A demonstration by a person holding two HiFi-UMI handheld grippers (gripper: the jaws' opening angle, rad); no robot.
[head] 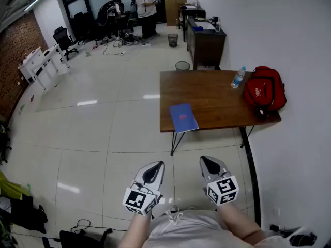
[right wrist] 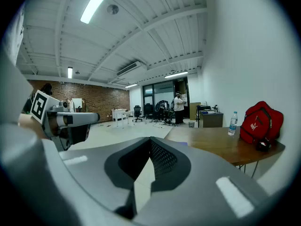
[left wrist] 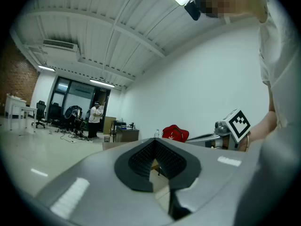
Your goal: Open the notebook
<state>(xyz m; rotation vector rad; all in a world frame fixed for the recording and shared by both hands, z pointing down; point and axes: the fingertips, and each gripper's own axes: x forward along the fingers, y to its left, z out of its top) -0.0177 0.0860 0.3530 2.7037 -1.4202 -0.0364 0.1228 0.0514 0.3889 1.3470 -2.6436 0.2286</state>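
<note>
One brown wooden table [head: 207, 94] against the right wall, on thin dark legs. One dark cabinet [head: 206, 44] beyond it along the same wall. One person [head: 146, 5] standing at the far end of the room, among office chairs and cables. White desks [head: 37, 62] by the brick wall at the left; count unclear.

On the table: one red backpack [head: 265, 89] at the right end, hanging a bit over the near right corner. One blue notebook [head: 183, 118], closed, flat, at the near left corner, its near edge sticking out over the table edge. One clear water bottle [head: 238, 78], upright, just left of the backpack, well apart from the notebook. Two round waste bins on the floor: one [head: 182, 65] at the table's far left corner, one [head: 172, 39] further back.

Two grippers, both low over the floor tiles, short of the table. Left gripper [head: 155, 165]: jaws brought together at the tips, nothing between them. Right gripper [head: 208, 160]: same, tips together, empty.

The notebook lies ahead of both grippers, well apart from them, roughly in line with the gap between the two. Neither gripper touches it or the table.
</note>
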